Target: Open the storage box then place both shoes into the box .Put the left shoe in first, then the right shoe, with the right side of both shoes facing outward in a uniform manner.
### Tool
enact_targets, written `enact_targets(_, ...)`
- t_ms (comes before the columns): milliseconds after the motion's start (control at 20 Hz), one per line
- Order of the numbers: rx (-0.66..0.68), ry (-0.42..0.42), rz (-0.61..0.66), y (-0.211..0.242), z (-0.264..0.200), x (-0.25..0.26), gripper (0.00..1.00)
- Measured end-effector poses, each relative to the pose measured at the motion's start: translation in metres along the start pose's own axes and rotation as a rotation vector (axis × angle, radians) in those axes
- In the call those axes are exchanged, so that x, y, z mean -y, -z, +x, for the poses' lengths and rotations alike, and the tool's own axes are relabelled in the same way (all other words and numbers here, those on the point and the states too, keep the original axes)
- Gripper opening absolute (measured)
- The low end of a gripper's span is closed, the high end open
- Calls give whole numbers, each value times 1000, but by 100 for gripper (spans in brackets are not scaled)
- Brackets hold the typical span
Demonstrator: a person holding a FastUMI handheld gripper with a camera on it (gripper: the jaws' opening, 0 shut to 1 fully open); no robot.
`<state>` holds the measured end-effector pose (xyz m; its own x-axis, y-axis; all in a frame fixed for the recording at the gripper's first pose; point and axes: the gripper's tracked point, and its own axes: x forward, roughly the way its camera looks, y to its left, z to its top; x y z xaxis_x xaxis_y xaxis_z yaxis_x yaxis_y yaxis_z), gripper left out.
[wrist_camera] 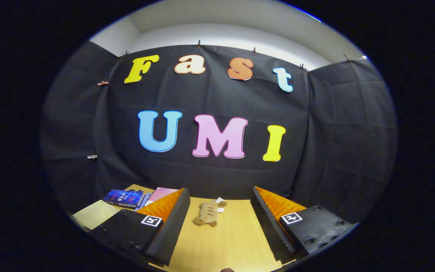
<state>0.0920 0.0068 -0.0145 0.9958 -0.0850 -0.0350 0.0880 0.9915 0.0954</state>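
Claw wide open, empty, held high over the table and aimed mostly at the wall. Small tan shoe lay on its side just ahead, between the fingers. Pale open box sat well off past the left finger, beside books. Best pitched down first, then brought low over the shoe's midline before closing.

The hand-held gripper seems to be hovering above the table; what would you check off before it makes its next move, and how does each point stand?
1. Hand-held gripper open with nothing between the fingers: ok.
2. Tan shoe in sight, lying on the wooden table beyond the fingers: ok.
3. Whether it is the left shoe: cannot tell.
4. Second shoe located: not ok.
5. Pale open box beside the left finger is the storage box: cannot tell.
6. Books lie clear of the shoe: ok.
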Motion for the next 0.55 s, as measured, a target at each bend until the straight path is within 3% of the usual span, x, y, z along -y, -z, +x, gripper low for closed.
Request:
enact_targets(300,125,1,-35,-42,-22,1,98)
enact_targets(550,77,-4,-16,-14,-31,-1,97)
